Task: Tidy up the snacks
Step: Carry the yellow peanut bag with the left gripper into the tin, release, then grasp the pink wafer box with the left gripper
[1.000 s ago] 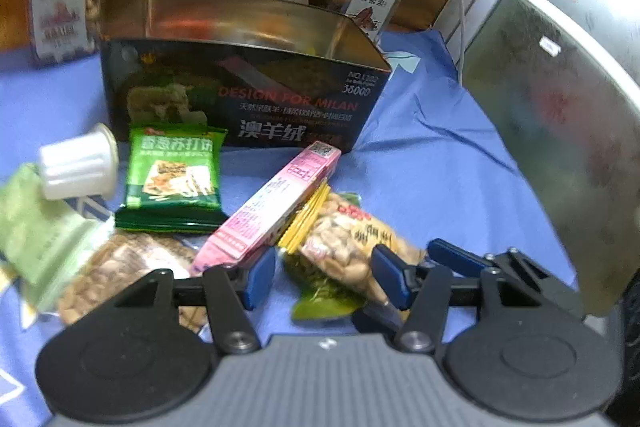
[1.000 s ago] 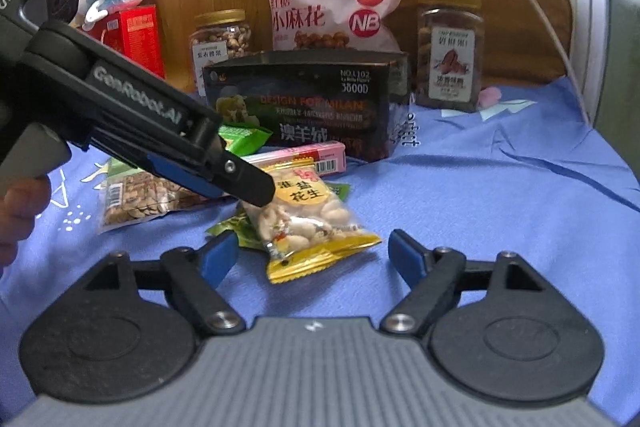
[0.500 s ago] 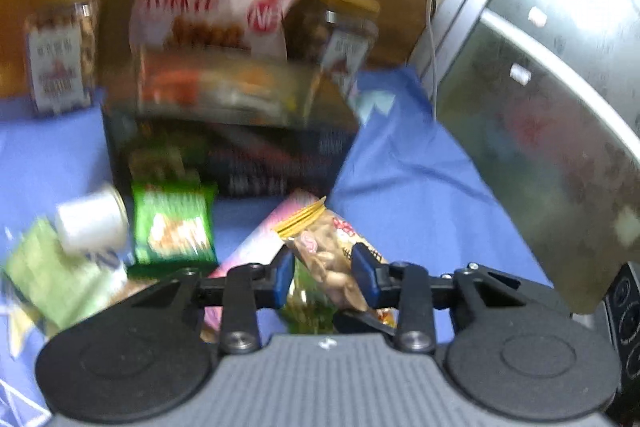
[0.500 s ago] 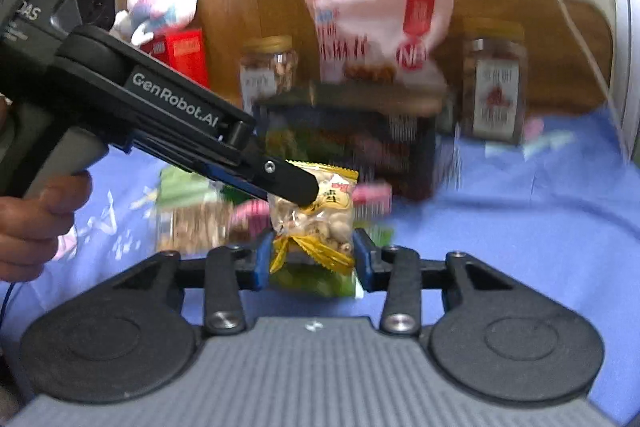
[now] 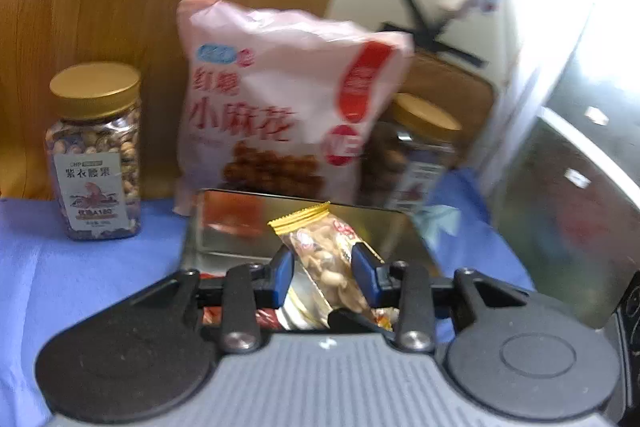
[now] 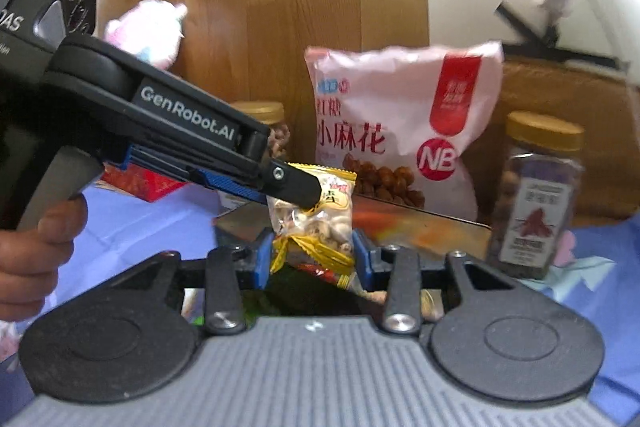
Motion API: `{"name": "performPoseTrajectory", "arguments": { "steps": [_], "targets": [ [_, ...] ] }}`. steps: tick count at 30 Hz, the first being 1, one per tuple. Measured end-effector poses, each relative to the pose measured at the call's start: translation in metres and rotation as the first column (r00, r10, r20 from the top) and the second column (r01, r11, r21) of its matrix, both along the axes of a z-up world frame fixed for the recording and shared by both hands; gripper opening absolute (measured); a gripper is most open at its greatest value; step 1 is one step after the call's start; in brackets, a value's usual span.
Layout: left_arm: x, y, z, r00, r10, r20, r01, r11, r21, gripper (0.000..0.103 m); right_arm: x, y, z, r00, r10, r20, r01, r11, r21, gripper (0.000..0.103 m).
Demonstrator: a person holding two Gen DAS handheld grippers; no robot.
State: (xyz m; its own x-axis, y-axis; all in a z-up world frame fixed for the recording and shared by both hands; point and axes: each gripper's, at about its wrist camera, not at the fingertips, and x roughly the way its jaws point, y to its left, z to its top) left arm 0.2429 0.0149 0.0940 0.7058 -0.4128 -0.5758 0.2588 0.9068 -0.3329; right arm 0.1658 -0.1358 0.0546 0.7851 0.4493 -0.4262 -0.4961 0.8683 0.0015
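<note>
1. Box (image 5: 304,227): open, shiny-lined, on the blue cloth (image 5: 80,267), in front of the big pink snack bag (image 5: 280,99) w/ a nut jar (image 5: 96,151) on either side. Some wrappers already show inside (red/orange bits at the bottom), so part of the sorting looks done; how many snacks are left outside the box can't be seen from here.
2. Peanut packet (image 6: 316,211): in the air over the box mouth, not dropped yet. Judged: mid-transfer, release is what's left for this item.
3. Left gripper (image 5: 323,271): pads clamped on the packet's upper part, reaching in from the left, angled down.
4. Right gripper (image 6: 307,259): closed on the packet's lower crimped edge, level, aimed at the box.
</note>
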Motion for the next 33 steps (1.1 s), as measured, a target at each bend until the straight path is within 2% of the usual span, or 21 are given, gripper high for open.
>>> {"name": "performPoseTrajectory", "arguments": {
  "steps": [4, 6, 9, 12, 15, 18, 22, 26, 29, 32, 33],
  "targets": [
    [0.027, 0.007, -0.023, 0.997, 0.055, -0.050, -0.053, 0.998, 0.038, 0.035, 0.035, 0.011, -0.016, 0.997, -0.003, -0.074, 0.003, 1.000, -0.009, 0.051],
    [0.033, 0.006, -0.031, 0.995, 0.079, -0.056, -0.075, 0.994, 0.079, 0.042, 0.038, 0.014, -0.020, 0.998, -0.017, -0.062, 0.015, 1.000, -0.024, 0.054],
    [0.030, 0.009, -0.033, 0.996, 0.077, -0.050, -0.073, 0.994, 0.084, 0.042, 0.032, 0.009, -0.019, 0.999, -0.023, -0.041, 0.023, 1.000, -0.015, 0.056],
    [0.010, 0.013, -0.022, 0.997, 0.076, -0.003, -0.075, 0.994, 0.078, 0.042, 0.015, 0.000, -0.012, 0.999, -0.047, -0.016, 0.047, 0.999, 0.010, 0.056],
    [-0.024, 0.022, -0.010, 0.996, 0.069, 0.048, -0.072, 0.996, 0.049, 0.043, -0.012, -0.018, -0.006, 0.998, -0.070, -0.002, 0.070, 0.995, 0.077, 0.056],
    [-0.061, 0.026, -0.012, 0.998, 0.036, 0.059, -0.039, 0.998, 0.043, 0.044, -0.039, -0.038, -0.011, 0.994, -0.107, -0.023, 0.109, 0.984, 0.141, 0.056],
    [-0.097, 0.015, -0.034, 1.000, -0.017, 0.009, 0.016, 0.997, 0.072, 0.044, -0.057, -0.063, -0.029, 0.972, -0.206, -0.113, 0.224, 0.957, 0.182, 0.056],
    [-0.115, 0.002, -0.058, 0.997, -0.035, -0.063, 0.042, 0.992, 0.116, 0.045, -0.048, -0.079, -0.040, 0.949, -0.219, -0.225, 0.270, 0.936, 0.228, 0.055],
    [-0.116, 0.006, -0.071, 0.991, -0.013, -0.135, 0.020, 0.998, 0.054, 0.043, -0.035, -0.086, -0.045, 0.930, -0.211, -0.300, 0.292, 0.920, 0.260, 0.045],
    [-0.116, 0.007, -0.071, 0.990, 0.006, -0.139, 0.000, 0.999, 0.038, 0.041, -0.023, -0.085, -0.052, 0.920, -0.164, -0.357, 0.277, 0.914, 0.295, 0.042],
    [-0.116, 0.007, -0.072, 0.989, 0.010, -0.144, -0.005, 0.999, 0.033, 0.039, -0.019, -0.082, -0.055, 0.916, -0.152, -0.372, 0.272, 0.916, 0.296, 0.037]
  ]
}}
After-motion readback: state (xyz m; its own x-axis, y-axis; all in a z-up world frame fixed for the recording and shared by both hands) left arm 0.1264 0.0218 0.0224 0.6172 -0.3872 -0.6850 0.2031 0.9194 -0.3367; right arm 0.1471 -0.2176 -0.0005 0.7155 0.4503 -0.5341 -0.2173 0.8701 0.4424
